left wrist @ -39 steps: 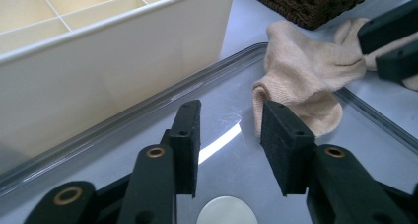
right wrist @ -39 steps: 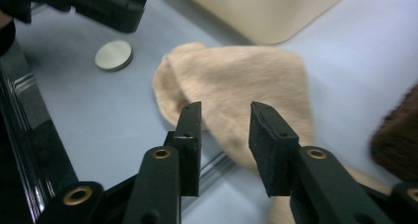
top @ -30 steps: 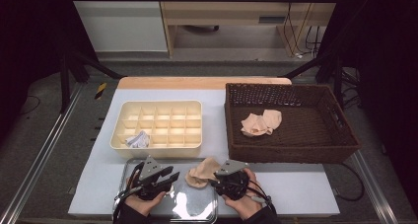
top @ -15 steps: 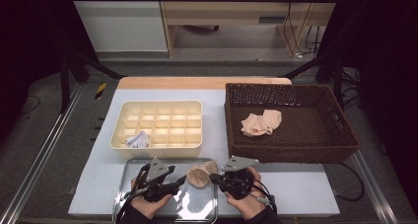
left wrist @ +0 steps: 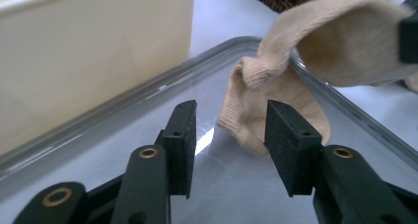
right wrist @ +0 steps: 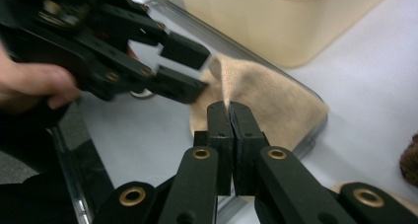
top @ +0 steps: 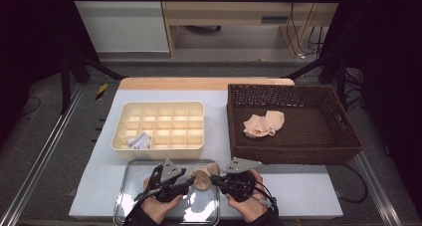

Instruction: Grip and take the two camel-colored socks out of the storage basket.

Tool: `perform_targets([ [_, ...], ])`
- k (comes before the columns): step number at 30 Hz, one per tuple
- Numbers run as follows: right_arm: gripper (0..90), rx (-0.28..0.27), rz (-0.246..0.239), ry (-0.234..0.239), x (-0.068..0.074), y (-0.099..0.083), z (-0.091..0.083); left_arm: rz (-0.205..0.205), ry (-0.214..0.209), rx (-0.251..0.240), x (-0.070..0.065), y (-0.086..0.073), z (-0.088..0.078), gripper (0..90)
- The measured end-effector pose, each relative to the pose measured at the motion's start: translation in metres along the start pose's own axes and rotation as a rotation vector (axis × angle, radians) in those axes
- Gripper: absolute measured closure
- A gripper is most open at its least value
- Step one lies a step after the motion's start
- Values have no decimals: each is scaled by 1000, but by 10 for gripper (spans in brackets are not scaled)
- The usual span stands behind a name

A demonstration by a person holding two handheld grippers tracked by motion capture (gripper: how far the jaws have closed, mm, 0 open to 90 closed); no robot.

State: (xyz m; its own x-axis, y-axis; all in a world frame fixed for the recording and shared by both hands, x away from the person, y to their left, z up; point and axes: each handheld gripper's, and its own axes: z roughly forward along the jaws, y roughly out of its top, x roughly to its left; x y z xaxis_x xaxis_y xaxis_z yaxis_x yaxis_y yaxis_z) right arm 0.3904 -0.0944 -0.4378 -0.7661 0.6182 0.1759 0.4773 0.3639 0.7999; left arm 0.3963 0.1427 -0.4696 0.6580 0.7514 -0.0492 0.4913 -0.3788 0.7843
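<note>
A beige sock (top: pixel 203 176) lies on the right edge of a shiny metal tray (top: pixel 134 186) near the table's front. My right gripper (top: pixel 215 178) is shut on a fold of the sock (right wrist: pixel 266 95), with thin fabric pinched between its jaws (right wrist: pixel 229 113) and lifted a little. My left gripper (top: pixel 188 182) faces the sock from the left. Its jaws (left wrist: pixel 229 135) stand half apart and have just been closing. The sock's cuff (left wrist: pixel 276 110) lies just beyond the pads, which do not press on it.
A cream compartment box (top: pixel 159 126) stands behind the tray, with a white bundle (top: pixel 139 140) in one cell. A dark wicker basket (top: pixel 343 146) at the right holds more beige socks (top: pixel 263 124). The box wall (left wrist: pixel 98 51) rises close to my left gripper.
My left gripper has moved right across the tray toward the sock. The right gripper's jaws have shut on the sock, which is now bunched up between the two grippers.
</note>
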Motion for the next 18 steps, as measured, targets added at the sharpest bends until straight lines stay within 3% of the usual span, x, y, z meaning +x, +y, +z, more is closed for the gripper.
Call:
perform_targets([
  [5, 893, -16, -21, 16, 6, 3, -3, 1, -4, 21, 0, 0, 4, 616],
  [13, 893, -6, -19, 38, 6, 1, -2, -15, -20, 57, 0, 1, 10, 814],
  [18, 892, -3, -23, 50, 7, 1, -2, -9, -13, 52, 4, 8, 9, 844],
])
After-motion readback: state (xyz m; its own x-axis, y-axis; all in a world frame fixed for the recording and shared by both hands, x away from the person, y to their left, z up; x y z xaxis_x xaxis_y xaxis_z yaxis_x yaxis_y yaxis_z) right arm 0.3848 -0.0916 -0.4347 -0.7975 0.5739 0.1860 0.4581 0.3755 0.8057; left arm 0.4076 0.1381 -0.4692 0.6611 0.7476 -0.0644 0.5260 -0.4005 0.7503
